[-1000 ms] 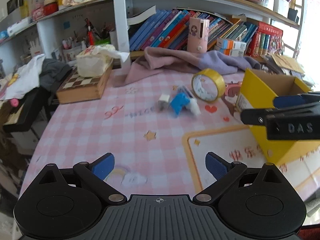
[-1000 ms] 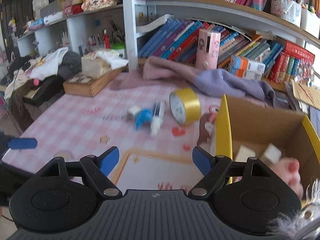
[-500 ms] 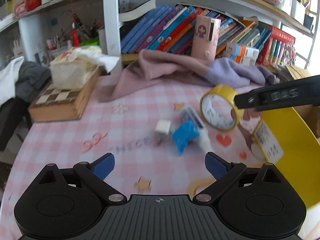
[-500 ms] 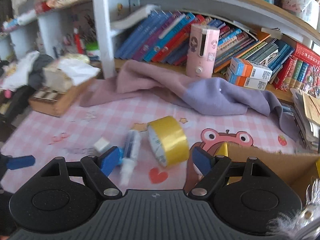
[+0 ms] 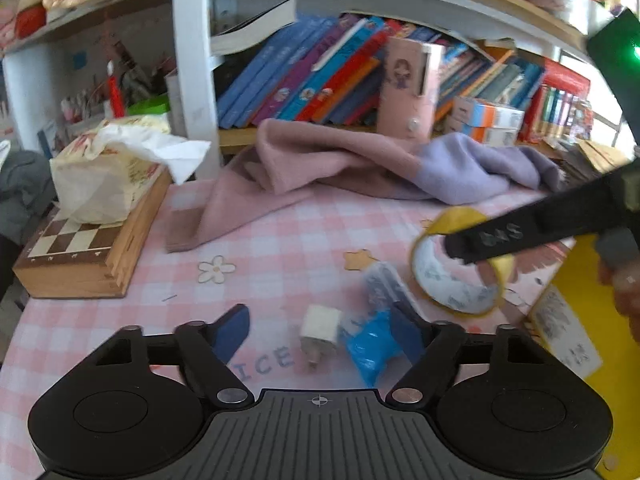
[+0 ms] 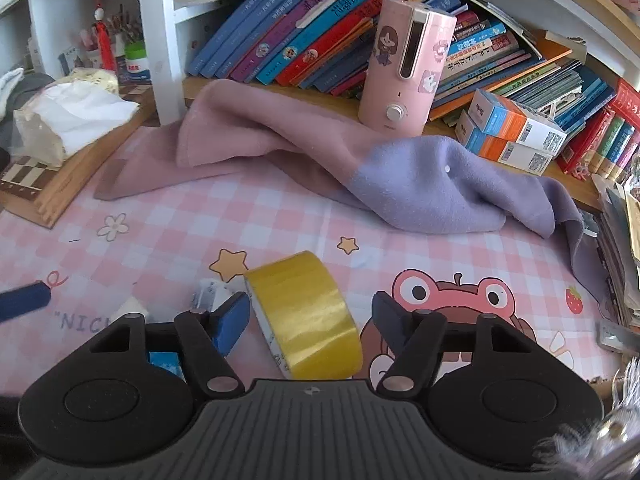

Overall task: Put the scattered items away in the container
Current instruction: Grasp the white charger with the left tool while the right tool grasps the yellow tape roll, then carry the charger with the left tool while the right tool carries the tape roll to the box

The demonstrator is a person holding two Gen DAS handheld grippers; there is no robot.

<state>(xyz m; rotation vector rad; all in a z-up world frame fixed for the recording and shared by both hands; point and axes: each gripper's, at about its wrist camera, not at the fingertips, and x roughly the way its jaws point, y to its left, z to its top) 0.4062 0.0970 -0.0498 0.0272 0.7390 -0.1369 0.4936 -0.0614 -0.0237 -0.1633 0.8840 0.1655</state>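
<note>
Pink checked tablecloth covers the desk I'm working over, with a crowded bookshelf behind it. Farthest left sits a wooden chess box with a tissue pack on top; a pink and lilac towel lies along the back edge.

My left gripper hovers low with its jaws spread, and between them I see a small white block and a crumpled blue wrapper touching it. A white tube lies just beyond those. I'd pick one piece, probably the block, and centre it before closing, so the wrapper doesn't get dragged along.

Further right, the yellow tape roll stands on edge, tilted, between the spread jaws of my right gripper. It isn't held yet. I judge the roll will want to rotate or roll away, so I should go a little deeper and close across its flat faces squarely.

At the far right stands the yellow box, the container, near the tape.
</note>
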